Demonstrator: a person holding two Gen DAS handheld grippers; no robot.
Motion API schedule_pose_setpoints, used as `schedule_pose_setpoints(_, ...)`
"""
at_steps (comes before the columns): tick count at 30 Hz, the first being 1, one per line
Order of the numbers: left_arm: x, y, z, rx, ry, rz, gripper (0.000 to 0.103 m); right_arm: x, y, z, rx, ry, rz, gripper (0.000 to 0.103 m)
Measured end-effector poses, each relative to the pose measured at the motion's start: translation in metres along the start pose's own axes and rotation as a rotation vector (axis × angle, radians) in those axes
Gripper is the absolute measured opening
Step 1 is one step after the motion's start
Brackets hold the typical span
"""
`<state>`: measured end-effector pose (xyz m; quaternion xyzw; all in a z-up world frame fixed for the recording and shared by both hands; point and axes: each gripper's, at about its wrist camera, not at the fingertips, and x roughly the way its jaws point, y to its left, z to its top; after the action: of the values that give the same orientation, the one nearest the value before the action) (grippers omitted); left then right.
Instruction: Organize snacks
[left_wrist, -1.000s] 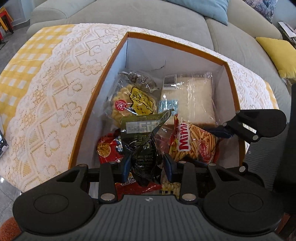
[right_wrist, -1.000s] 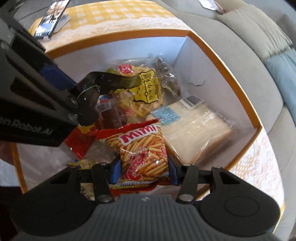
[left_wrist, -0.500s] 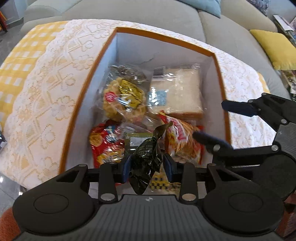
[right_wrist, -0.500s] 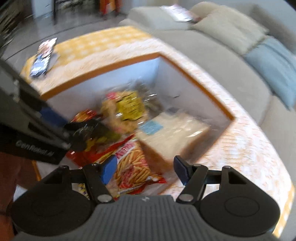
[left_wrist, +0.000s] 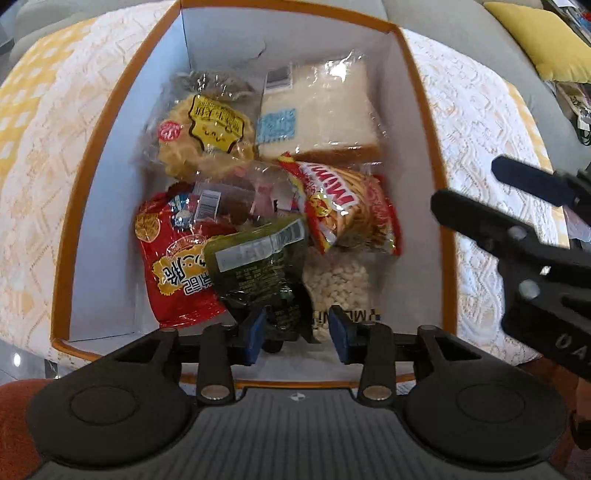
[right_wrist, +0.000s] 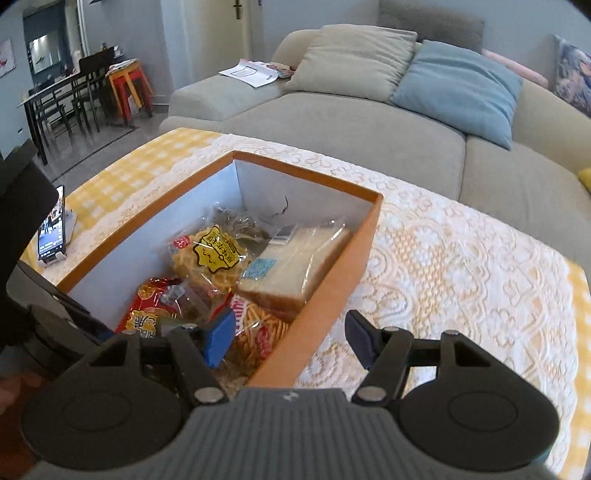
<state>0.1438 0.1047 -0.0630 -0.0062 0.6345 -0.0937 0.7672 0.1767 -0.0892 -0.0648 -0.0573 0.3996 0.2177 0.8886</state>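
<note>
An orange-rimmed box (left_wrist: 421, 110) with white inner walls holds the snacks: a round noodle pack (left_wrist: 207, 133), wrapped sliced bread (left_wrist: 321, 110), a red Mimi stick-snack bag (left_wrist: 351, 210), a red bag (left_wrist: 173, 266), a dark green packet (left_wrist: 255, 266) and a clear bag of white puffs (left_wrist: 340, 284). My left gripper (left_wrist: 297, 332) is open above the box's near end, the green packet lying loose just past its fingers. My right gripper (right_wrist: 291, 339) is open and empty, straddling the box's right wall (right_wrist: 332, 291); it also shows in the left wrist view (left_wrist: 517, 229).
The box sits on a table with a white lace and yellow check cloth (right_wrist: 461, 266). A phone (right_wrist: 51, 229) stands on the cloth at the left. A grey sofa (right_wrist: 369, 122) with cushions lies behind, and a dining table with chairs (right_wrist: 62, 99) at far left.
My left gripper opened and let go of the green packet, which now lies in the box. My right gripper let go of the Mimi bag and pulled back up over the right wall.
</note>
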Motion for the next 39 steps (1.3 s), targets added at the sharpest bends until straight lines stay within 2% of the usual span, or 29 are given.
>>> schedule_pose_setpoints(5, -0.026, 0.002, 0.001, -0.026, -0.092, 0.014, 0.048, -0.012, -0.009, -0.009, 0.065, -0.016, 0.009, 0.065)
schedule_pose_setpoints(7, -0.033, 0.002, 0.002, -0.042, -0.117, 0.024, 0.045, -0.017, -0.014, -0.012, 0.099, -0.021, 0.016, 0.065)
schedule_pose_setpoints(9, -0.032, 0.001, 0.004, -0.052, -0.119, 0.045, 0.035, -0.022, -0.017, -0.015, 0.121, -0.028, 0.020, 0.065)
schedule_pose_setpoints(12, -0.021, -0.001, 0.005, -0.043, -0.106, 0.083, 0.029, -0.028, -0.018, -0.020, 0.131, -0.039, 0.043, 0.064)
schedule_pose_setpoints(14, -0.009, 0.000, 0.006, -0.053, -0.077, 0.091, 0.028, -0.032, -0.017, -0.023, 0.130, -0.041, 0.071, 0.064)
schedule_pose_setpoints(17, 0.005, 0.001, 0.003, -0.073, -0.052, 0.058, 0.027, -0.034, -0.012, -0.026, 0.117, -0.037, 0.083, 0.064)
schedule_pose_setpoints(21, 0.005, -0.002, 0.002, -0.071, -0.067, 0.069, 0.028, -0.035, -0.009, -0.031, 0.111, -0.015, 0.090, 0.064)
schedule_pose_setpoints(23, -0.009, -0.008, -0.001, -0.049, -0.125, 0.072, 0.029, -0.037, -0.008, -0.032, 0.111, -0.013, 0.088, 0.064)
schedule_pose_setpoints(25, -0.029, -0.016, -0.005, -0.020, -0.206, 0.088, 0.034, -0.043, -0.008, -0.031, 0.111, -0.027, 0.079, 0.064)
schedule_pose_setpoints(28, -0.066, -0.035, -0.014, 0.047, -0.380, 0.149, 0.041, -0.059, -0.010, -0.029, 0.125, -0.076, 0.043, 0.064)
schedule_pose_setpoints(30, -0.091, -0.049, -0.024, 0.093, -0.504, 0.215, 0.048, -0.073, -0.012, -0.026, 0.131, -0.117, 0.002, 0.064)
schedule_pose_setpoints(34, -0.128, -0.072, -0.051, 0.176, -0.741, 0.282, 0.052, -0.104, -0.014, -0.022, 0.150, -0.209, -0.070, 0.066)
schedule_pose_setpoints(36, -0.137, -0.079, -0.061, 0.169, -0.792, 0.295, 0.054, -0.118, -0.013, -0.021, 0.158, -0.241, -0.101, 0.068)
schedule_pose_setpoints(39, -0.146, -0.079, -0.073, 0.120, -0.779, 0.231, 0.054, -0.139, -0.008, -0.023, 0.161, -0.287, -0.125, 0.068)
